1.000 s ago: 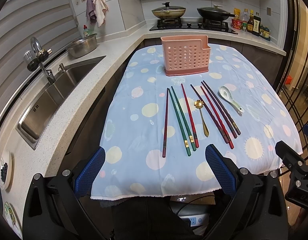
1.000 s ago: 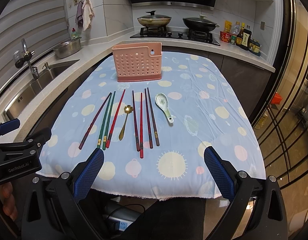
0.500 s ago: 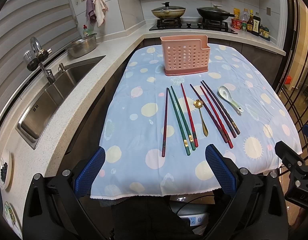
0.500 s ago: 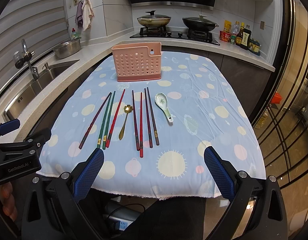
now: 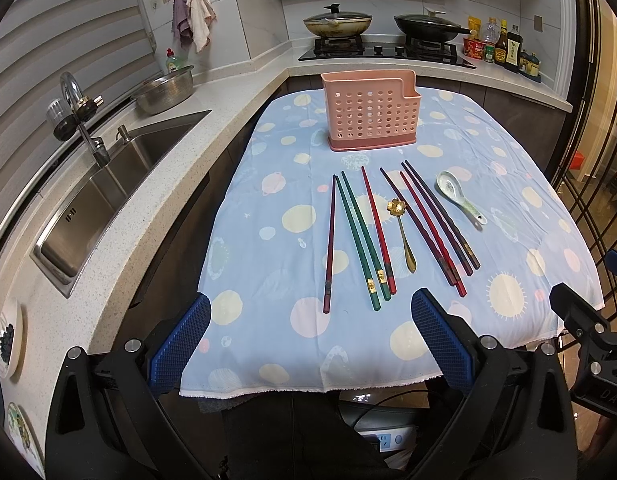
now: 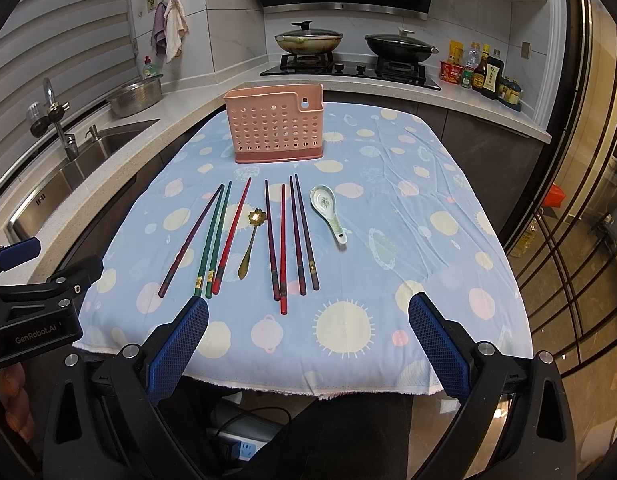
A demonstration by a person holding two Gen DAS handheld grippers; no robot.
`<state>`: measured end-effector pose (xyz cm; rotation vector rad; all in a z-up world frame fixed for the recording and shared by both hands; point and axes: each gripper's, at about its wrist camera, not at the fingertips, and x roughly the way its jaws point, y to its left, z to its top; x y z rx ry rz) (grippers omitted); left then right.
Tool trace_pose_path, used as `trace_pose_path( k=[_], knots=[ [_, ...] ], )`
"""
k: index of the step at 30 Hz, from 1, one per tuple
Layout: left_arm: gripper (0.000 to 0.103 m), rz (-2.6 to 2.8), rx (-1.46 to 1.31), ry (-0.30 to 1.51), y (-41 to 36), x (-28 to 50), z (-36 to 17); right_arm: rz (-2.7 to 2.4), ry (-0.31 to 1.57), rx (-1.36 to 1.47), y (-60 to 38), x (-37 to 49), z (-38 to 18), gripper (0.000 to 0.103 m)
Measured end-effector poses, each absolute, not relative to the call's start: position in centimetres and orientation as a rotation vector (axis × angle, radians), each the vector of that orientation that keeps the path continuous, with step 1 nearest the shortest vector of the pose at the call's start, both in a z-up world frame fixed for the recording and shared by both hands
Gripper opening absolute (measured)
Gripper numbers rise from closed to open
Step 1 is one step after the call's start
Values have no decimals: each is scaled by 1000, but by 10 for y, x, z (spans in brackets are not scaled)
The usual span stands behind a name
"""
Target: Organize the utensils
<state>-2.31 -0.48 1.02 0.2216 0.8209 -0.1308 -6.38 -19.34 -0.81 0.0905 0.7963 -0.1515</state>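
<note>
Right tool (image 6: 307, 340) agape, empty; chopsticks (image 6: 282, 248), spoons before pink holder (image 6: 274, 124).

on the table (image 5: 268, 340), a perforated holder (image 5: 371, 110) stood at the far end, behind a row of utensils. the row ran left to right: four chopsticks (image 5: 358, 236), a metal spoon (image 5: 402, 232), four more chopsticks (image 5: 436, 224), then a ceramic spoon (image 5: 458, 196) at the right end, all lying lengthwise toward the holder. a sink (image 5: 104, 184) lay left of the table, with a bowl (image 5: 164, 90) behind it. a stove (image 5: 384, 50) with two pans (image 5: 336, 24) sat behind the holder, bottles (image 5: 504, 46) to its right.
</note>
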Motion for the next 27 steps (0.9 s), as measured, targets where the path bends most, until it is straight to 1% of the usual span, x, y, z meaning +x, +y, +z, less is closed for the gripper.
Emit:
trace_pose_path(
  k=[10, 27],
  knots=[
    [96, -143, 168, 869, 5, -9, 4, -148, 813, 105, -195, -63, -10, 96],
    [96, -127, 167, 971, 11, 43, -40, -167, 829, 169, -219, -22, -40, 96]
  ],
)
